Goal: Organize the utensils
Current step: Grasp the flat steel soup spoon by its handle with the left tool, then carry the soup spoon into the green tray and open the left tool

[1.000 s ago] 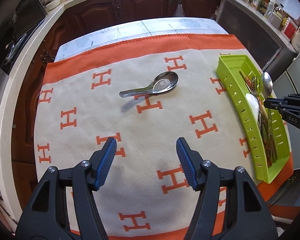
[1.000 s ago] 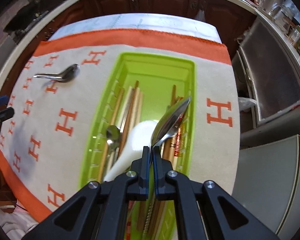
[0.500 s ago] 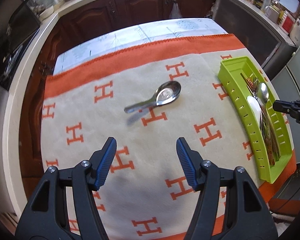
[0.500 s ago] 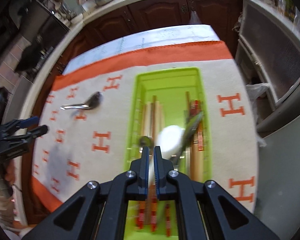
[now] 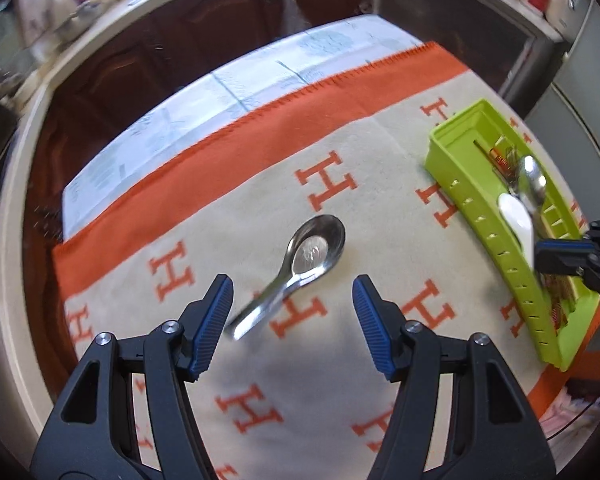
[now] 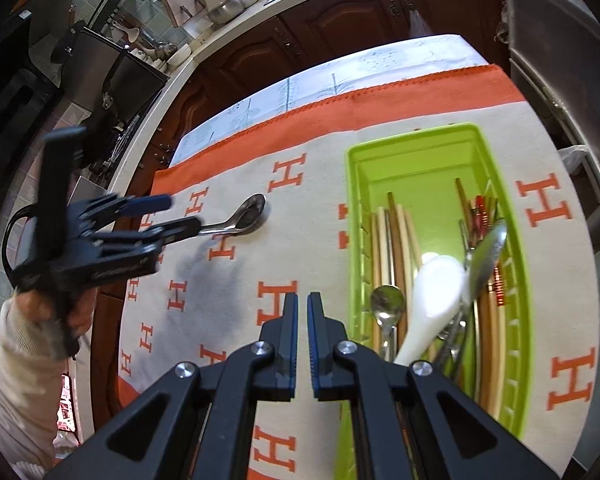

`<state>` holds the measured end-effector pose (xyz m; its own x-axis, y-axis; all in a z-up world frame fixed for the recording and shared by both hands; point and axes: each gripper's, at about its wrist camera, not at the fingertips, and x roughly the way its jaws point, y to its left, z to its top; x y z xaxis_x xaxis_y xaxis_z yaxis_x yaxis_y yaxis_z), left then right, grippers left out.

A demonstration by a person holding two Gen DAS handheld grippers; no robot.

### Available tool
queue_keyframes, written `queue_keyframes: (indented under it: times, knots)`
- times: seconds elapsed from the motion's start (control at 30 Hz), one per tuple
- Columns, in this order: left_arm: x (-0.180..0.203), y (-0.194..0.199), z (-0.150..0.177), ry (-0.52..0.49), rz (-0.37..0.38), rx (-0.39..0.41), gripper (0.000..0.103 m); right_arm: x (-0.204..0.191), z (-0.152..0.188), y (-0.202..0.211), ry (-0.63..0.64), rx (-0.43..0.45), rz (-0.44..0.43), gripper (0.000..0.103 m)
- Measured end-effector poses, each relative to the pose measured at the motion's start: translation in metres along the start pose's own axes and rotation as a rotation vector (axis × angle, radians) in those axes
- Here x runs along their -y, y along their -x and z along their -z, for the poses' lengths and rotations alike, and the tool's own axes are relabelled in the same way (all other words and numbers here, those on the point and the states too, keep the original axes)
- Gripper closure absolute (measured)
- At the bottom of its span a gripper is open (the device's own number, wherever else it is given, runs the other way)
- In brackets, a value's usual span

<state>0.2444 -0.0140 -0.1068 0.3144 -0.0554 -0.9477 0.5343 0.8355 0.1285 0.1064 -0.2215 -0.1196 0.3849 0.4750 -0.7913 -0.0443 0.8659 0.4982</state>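
Metal spoon (image 5: 315, 248) on the H-patterned cloth (image 5: 380, 208), well left of the green tray (image 5: 496, 240).

Its handle tip lies just ahead of the left gripper (image 5: 292, 312), whose jaws are spread wide with nothing between them. The right gripper (image 6: 302, 320), empty with jaws nearly together, hangs beside the tray (white spoon (image 6: 432, 300), metal spoons, chopsticks (image 6: 398, 240) inside).

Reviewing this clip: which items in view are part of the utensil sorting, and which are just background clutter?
Part of the job:
- metal spoon lying on the cloth
- green tray holding spoons and chopsticks
- left gripper, open
- right gripper, shut, empty

Background:
- H-patterned cloth
- metal bowl on the counter
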Motion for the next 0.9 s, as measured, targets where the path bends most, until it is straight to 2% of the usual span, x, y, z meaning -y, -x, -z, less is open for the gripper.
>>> queue_keyframes:
  times: [0.23,0.57,0.77,0.83,0.9]
  knots:
    - [-0.011,-0.049,-0.018,-0.028,0.081,-0.068,0.044,0.006,0.001,-0.008,-0.002,-0.017,-0.003,0.098]
    - [-0.015,-0.093,-0.008,-0.088,0.099,-0.158,0.042,0.009,0.003,-0.015,0.009,-0.018,-0.006,0.099]
    - [-0.022,-0.096,-0.005,-0.067,0.121,-0.14,0.041,0.013,0.006,-0.02,-0.002,-0.025,-0.004,0.099]
    - [-0.02,-0.094,-0.003,-0.068,0.121,-0.132,0.047,0.013,0.007,-0.022,-0.001,-0.027,-0.002,0.099]
    - [-0.015,-0.09,0.0,-0.075,0.125,-0.123,0.065,0.012,0.007,-0.024,-0.001,-0.027,0.0,0.099]
